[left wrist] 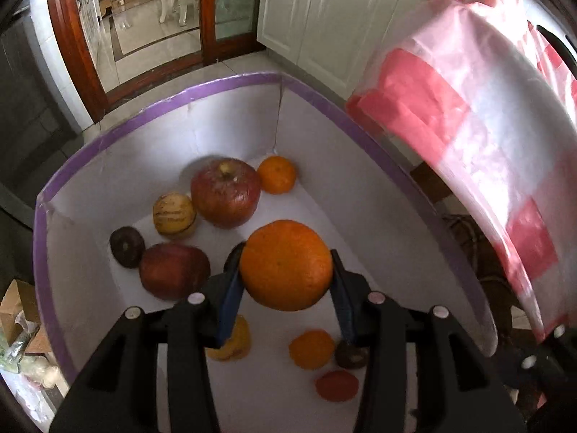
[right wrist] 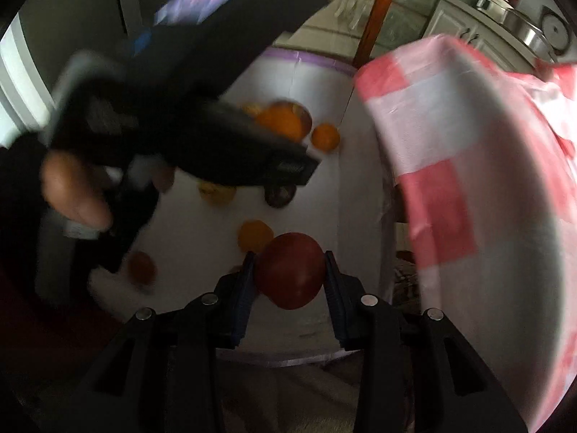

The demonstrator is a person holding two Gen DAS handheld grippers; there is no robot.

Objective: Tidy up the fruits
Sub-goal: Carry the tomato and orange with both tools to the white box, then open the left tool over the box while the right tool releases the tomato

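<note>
Orange fruit fills the middle of the left wrist view: a large orange [left wrist: 286, 265] is clamped between the blue pads of the left gripper [left wrist: 286, 270], one pad pressed on each side of it, held above the inside of a white box [left wrist: 326, 151] with a purple-taped rim. On the box floor below lie more fruits. A big red apple [left wrist: 226, 192] sits toward the far corner, with a small tangerine [left wrist: 277, 174] just beside it in the corner itself. A pale yellow striped fruit [left wrist: 175, 215] rests near the apple, a dark purple round fruit [left wrist: 127, 246] lies by the left wall, and a second red apple [left wrist: 174, 271] touches it. Nearer the camera are a yellow fruit [left wrist: 234, 342] partly hidden by a gripper finger, another small tangerine [left wrist: 312, 348], a second dark fruit [left wrist: 351, 355] and a small red-orange fruit [left wrist: 337, 385]. A pink and white checked plastic sheet [left wrist: 468, 126] hangs to the right of the box.

The right wrist view is blurred. The right gripper [right wrist: 290, 276] is closed tight on a dark red apple [right wrist: 290, 276], held over the same white box [right wrist: 360, 195]. To the left, a person's hand [right wrist: 77, 189] grips the handle of the other gripper, which crosses the view above the fruit. The checked sheet [right wrist: 468, 166] covers the right side.
</note>
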